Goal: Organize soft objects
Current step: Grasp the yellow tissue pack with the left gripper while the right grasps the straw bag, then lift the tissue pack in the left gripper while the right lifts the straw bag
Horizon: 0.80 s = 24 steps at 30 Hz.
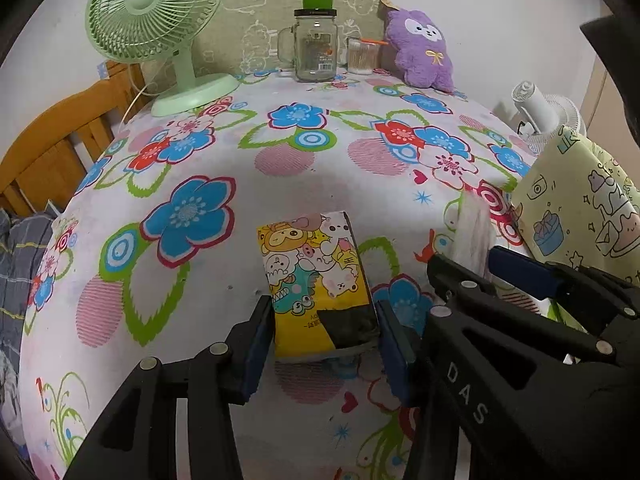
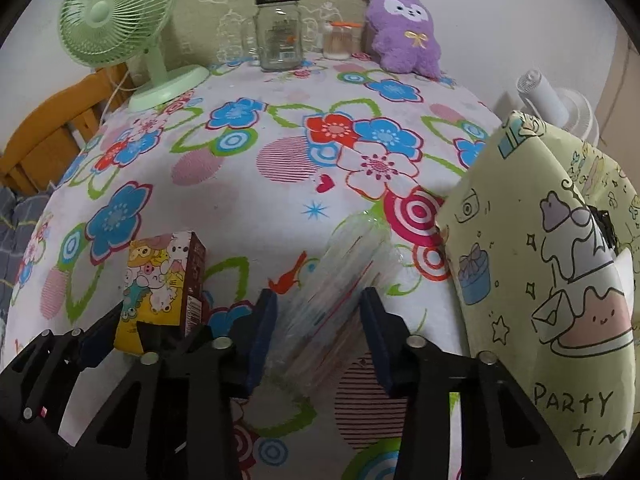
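A: Left gripper (image 1: pixel 324 336) state?
B: Pinching the cartoon tissue pack (image 1: pixel 316 276), lower centre.
A: Right gripper (image 2: pixel 318 332)?
B: Pinching the clear pack (image 2: pixel 340 280), bottom centre, beside the gift bag (image 2: pixel 532 264), probably its destination.

Both wrist views look steeply down, close over the floral surface (image 1: pixel 280 184), facing the green fan (image 1: pixel 152 20); right view sits further right.

fans: 2 — green (image 1: pixel 154 28), white (image 1: pixel 538 110)
jars: 2 (image 1: pixel 316 46)
plush (image 1: pixel 422 50): 1
packs: 2 — cartoon (image 1: pixel 316 280), clear (image 2: pixel 340 292)
bag (image 2: pixel 540 280): 1
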Available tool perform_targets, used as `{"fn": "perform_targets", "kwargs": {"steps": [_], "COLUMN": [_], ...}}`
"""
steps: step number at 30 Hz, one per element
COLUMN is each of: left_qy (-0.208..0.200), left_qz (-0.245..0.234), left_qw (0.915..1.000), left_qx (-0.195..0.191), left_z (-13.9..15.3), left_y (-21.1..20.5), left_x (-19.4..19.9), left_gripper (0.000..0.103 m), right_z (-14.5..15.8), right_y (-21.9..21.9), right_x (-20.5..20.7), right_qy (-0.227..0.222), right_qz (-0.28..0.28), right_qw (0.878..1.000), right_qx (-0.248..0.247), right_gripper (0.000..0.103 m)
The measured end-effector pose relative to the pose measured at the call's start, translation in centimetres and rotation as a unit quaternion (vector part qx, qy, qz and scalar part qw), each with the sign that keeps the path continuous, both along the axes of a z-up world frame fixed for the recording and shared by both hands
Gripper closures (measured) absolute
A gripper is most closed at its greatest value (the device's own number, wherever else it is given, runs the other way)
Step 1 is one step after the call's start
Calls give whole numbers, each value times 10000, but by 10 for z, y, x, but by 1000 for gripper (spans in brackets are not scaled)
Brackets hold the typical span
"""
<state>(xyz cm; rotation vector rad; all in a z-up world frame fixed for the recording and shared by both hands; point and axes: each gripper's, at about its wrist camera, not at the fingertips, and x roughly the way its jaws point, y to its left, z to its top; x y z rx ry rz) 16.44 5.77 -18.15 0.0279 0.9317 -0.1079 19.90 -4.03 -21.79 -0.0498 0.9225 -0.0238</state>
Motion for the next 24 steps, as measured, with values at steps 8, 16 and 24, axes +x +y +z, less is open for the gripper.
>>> {"fn": "perform_targets", "kwargs": {"steps": [8, 16, 24], "left_qy": [62, -16, -224], "left_qz": [180, 279, 307], "left_qw": [9997, 9994, 9990], "left_qx": [-162, -203, -256], "left_z": [3, 7, 24], "left_y": [11, 13, 12], "left_x": [-14, -22, -30], "left_gripper": [52, 52, 52], "right_z": [2, 9, 28], "right_y": [13, 16, 15], "right_x": [-10, -21, -33], "right_qy": [-62, -106, -307], "right_qz": [580, 765, 855], "right_qw": [9981, 9967, 9955], "right_qx": [198, 242, 257], "right_gripper": [79, 81, 81]}}
